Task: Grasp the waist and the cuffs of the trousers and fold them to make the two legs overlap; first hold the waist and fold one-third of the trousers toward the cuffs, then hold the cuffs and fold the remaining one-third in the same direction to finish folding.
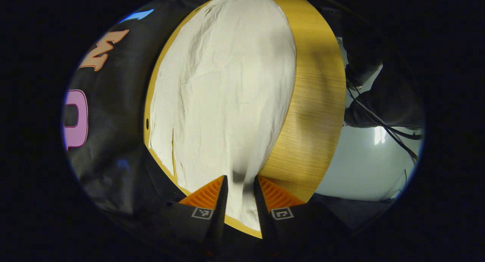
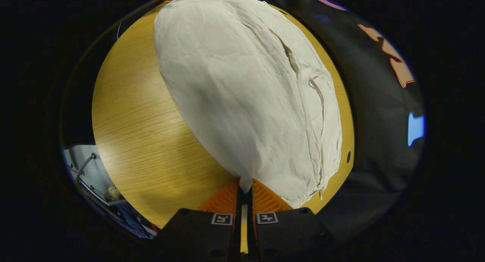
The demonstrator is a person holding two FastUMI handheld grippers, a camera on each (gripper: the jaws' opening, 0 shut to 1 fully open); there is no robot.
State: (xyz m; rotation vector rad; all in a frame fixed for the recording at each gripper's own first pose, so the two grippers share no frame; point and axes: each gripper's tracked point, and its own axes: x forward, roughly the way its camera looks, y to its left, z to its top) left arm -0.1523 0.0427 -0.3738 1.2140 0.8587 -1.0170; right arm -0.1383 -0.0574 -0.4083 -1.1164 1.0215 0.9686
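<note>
Cream trousers (image 1: 227, 83) lie spread over a round-looking wooden table (image 1: 314, 102), wrinkled along their far side. In the left gripper view my left gripper (image 1: 240, 186) stands at the cloth's near edge, with a strip of fabric drawn up between its two fingers, which press on it from both sides. In the right gripper view the trousers (image 2: 242, 83) stretch away over the table (image 2: 144, 133) from my right gripper (image 2: 245, 186). Its fingers are nearly together and pinch a small peak of the cloth's edge.
The black booth wall (image 1: 113, 121) hangs close behind the table's far edge (image 2: 379, 102). Beyond the near edge are pale floor (image 1: 363, 167), dark cables (image 1: 379, 121) and a dark shape (image 1: 379, 83). More cables and floor (image 2: 94, 178) show at lower left.
</note>
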